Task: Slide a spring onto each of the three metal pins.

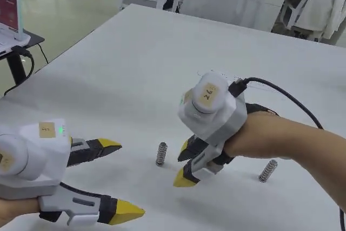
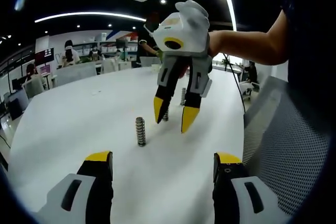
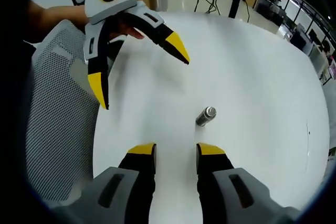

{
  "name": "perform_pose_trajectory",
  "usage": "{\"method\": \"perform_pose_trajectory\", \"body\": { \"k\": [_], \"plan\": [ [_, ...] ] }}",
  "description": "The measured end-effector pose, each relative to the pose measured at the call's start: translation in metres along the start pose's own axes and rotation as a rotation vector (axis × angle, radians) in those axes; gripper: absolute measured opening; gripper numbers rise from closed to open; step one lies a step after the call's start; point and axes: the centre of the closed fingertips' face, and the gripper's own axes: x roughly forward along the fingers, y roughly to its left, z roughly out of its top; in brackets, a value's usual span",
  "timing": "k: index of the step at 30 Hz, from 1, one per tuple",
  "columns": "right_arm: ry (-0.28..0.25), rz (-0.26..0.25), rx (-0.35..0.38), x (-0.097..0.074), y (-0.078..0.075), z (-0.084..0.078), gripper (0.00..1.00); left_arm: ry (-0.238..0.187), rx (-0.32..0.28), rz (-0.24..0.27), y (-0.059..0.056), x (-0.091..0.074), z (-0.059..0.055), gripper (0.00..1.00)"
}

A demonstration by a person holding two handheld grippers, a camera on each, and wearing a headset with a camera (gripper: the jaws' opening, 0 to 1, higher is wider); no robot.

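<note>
In the head view, the left hand-held gripper (image 1: 119, 179) gaped wide and empty by the near edge of the tabletop (image 1: 135, 58). The right hand-held gripper (image 1: 183, 165), narrowly open and empty, hung just beside an upright spring (image 1: 161, 154). A second spring (image 1: 267, 170) sat nearer the right edge. The left gripper view showed the upright spring between the two grippers. In the right gripper view it lay just ahead of the jaws.

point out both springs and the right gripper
spring beside the gripper (image 1: 161, 154), head view, mid coils
spring beside the forearm (image 1: 267, 170), head view, mid coils
right gripper (image 1: 183, 164), head view, midway between its fingertips
</note>
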Motion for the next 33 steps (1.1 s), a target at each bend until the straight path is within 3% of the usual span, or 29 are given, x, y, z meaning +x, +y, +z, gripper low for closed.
{"method": "perform_pose_trajectory", "body": {
  "k": [15, 33],
  "plan": [
    [-0.101, -0.046, 0.074, -0.013, 0.014, -0.007, 0.31, -0.019, -0.014, -0.003, -0.001, 0.005, 0.003, 0.75],
    [-0.189, -0.096, 0.168, -0.025, 0.031, -0.03, 0.34, -0.024, -0.02, -0.013, -0.008, 0.008, 0.004, 0.76]
  ]
}}
